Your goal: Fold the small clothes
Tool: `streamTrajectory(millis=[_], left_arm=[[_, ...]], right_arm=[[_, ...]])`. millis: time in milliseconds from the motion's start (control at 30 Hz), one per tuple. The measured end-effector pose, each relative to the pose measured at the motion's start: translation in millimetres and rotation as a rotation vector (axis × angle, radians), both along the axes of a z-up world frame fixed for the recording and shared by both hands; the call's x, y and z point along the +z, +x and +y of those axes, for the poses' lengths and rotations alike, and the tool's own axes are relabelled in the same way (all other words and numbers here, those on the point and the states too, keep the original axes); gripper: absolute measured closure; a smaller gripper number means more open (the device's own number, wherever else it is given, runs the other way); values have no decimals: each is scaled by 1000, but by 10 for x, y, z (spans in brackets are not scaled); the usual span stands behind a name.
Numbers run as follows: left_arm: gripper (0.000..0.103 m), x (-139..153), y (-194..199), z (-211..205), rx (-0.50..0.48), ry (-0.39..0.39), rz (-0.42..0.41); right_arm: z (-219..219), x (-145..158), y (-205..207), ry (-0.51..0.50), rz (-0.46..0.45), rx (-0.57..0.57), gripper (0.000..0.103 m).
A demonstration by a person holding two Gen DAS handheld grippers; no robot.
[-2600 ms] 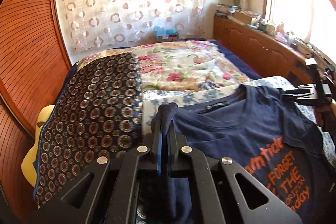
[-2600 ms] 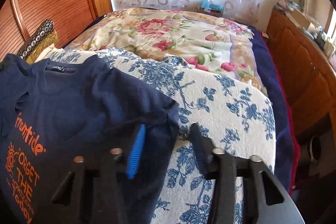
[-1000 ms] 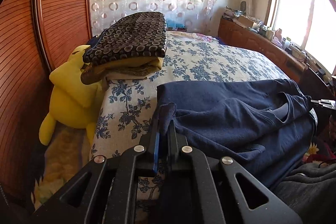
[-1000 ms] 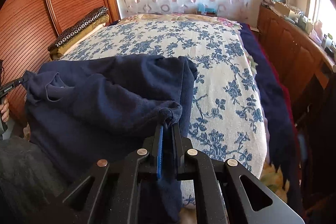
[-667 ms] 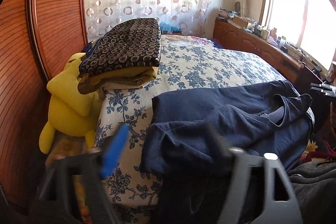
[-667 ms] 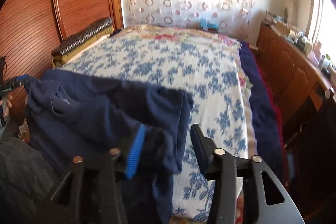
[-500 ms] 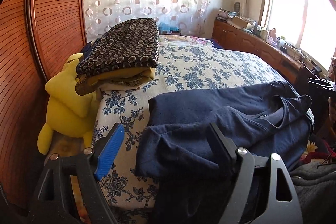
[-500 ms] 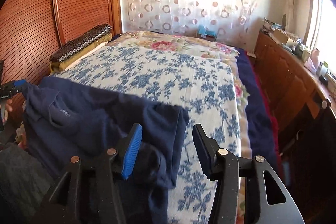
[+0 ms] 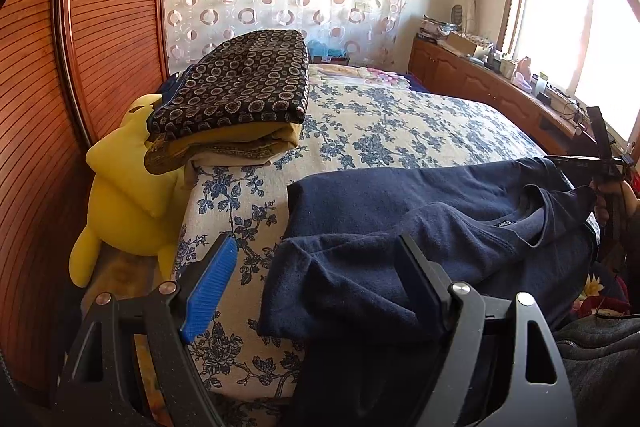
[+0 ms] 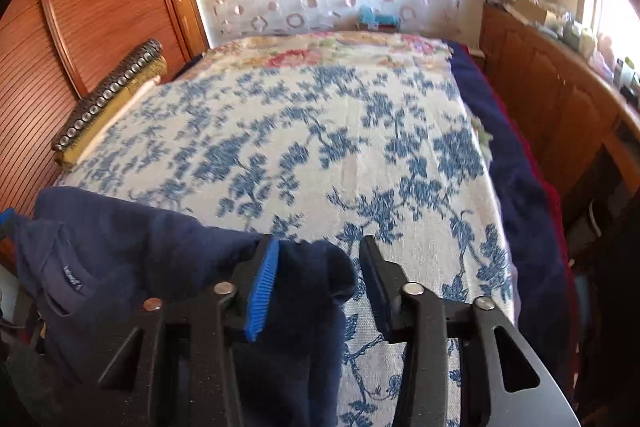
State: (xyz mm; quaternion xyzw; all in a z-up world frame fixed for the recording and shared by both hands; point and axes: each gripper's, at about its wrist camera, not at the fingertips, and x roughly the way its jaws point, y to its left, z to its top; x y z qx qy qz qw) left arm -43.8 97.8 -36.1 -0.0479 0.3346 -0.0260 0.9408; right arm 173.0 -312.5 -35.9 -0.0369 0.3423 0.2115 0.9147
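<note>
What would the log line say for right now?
navy shirt: folded on flowered bedspread | left gripper: open, released | right gripper: open, jaws just narrowing, cloth between, unclamped

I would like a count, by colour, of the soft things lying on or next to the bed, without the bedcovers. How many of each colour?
Navy blue: 1, the T-shirt
Yellow: 1, the plush toy
Dark with ring pattern: 1, the folded cloth
Mustard: 1, the folded cloth under it
Total: 4
</note>
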Motion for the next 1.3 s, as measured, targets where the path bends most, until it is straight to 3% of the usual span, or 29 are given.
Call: streamTrajectory(millis=[67, 100, 200, 300, 367, 567, 633, 767, 833, 1300], left_arm=[[22, -12, 12, -10, -1, -2, 3], [22, -16, 14, -12, -1, -2, 4], [22, -15, 23, -26, -2, -4, 2], [22, -15, 29, -42, -3, -7, 1], [22, -14, 39, -61, -11, -7, -1], [22, 51, 98, -77, -4, -5, -21], [22, 93, 137, -65, -4, 10, -38], [22, 175, 272, -5, -4, 27, -45], [22, 185, 348, 27, -7, 20, -31], [26, -102, 950, 164, -89, -17, 132]], right_arm=[[4, -17, 28, 13, 17, 20, 88], [5, -12, 16, 21, 15, 33, 93], [-88, 95, -109, 78, -42, 59, 96], [-301, 196, -299, 101, -112, -43, 97], [-419, 163, -352, 96, -99, -122, 97], [-356, 87, -390, 33, -94, -116, 96], [-304, 166, -415, 33, -118, -102, 85], [-219, 173, -418, 17, -152, -72, 34], [-175, 122, -379, 6, -144, -55, 26], [-110, -199, -14, -5, -28, -18, 25]])
